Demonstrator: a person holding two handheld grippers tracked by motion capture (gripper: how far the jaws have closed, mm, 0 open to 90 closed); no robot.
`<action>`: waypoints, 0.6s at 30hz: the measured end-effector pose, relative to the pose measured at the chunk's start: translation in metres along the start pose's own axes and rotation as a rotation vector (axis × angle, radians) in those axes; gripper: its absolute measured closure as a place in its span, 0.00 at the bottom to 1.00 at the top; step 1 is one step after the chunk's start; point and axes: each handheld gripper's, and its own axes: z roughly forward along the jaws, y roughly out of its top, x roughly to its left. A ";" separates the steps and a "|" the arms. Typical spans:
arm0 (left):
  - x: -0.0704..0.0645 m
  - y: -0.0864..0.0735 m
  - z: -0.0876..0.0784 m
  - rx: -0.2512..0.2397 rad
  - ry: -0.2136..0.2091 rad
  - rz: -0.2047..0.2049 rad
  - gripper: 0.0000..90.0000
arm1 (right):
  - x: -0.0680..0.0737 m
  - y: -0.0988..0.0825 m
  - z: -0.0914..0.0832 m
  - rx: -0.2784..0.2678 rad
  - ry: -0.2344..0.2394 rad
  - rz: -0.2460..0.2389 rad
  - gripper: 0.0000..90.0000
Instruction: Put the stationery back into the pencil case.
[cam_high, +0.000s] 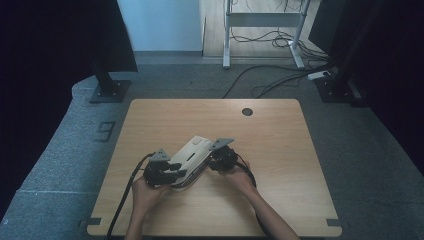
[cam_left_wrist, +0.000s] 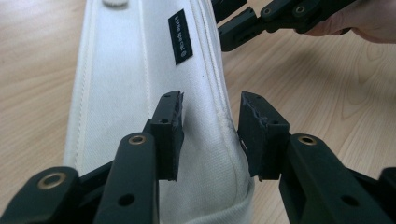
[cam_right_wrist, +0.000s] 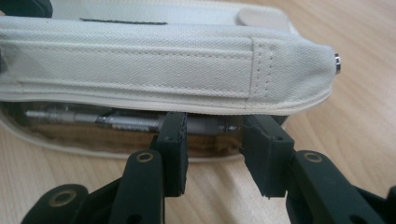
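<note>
A white canvas pencil case (cam_high: 192, 152) lies slanted on the wooden table (cam_high: 280, 150), left of its middle. My left gripper (cam_high: 179, 174) is at its near end. In the left gripper view the case (cam_left_wrist: 121, 70) carries a black label (cam_left_wrist: 180, 37), and its stitched edge runs between the parted jaws of the left gripper (cam_left_wrist: 210, 133), which stands open. My right gripper (cam_high: 210, 162) is at the case's right side. It (cam_right_wrist: 215, 140) stands open against the clear lower side of the case (cam_right_wrist: 140, 60), where metal pens (cam_right_wrist: 130, 121) show inside. The right gripper (cam_left_wrist: 219, 25) also appears far off in the left gripper view.
A round cable hole (cam_high: 247, 111) sits near the table's far edge. Black stand feet (cam_high: 107, 90) rest on the grey carpet at the back left and right. A white desk frame (cam_high: 227, 35) with loose cables stands behind. Both forearms come in from the near edge.
</note>
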 end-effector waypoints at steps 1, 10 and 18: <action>-0.001 -0.001 0.000 0.002 -0.001 -0.001 0.65 | 0.000 -0.002 0.000 0.002 0.002 0.001 0.66; -0.006 -0.007 -0.007 -0.016 0.043 0.028 0.50 | 0.003 -0.013 -0.007 -0.003 0.019 0.004 0.62; -0.008 -0.013 -0.023 0.002 0.112 0.032 0.28 | 0.004 -0.019 -0.026 -0.021 0.021 0.001 0.57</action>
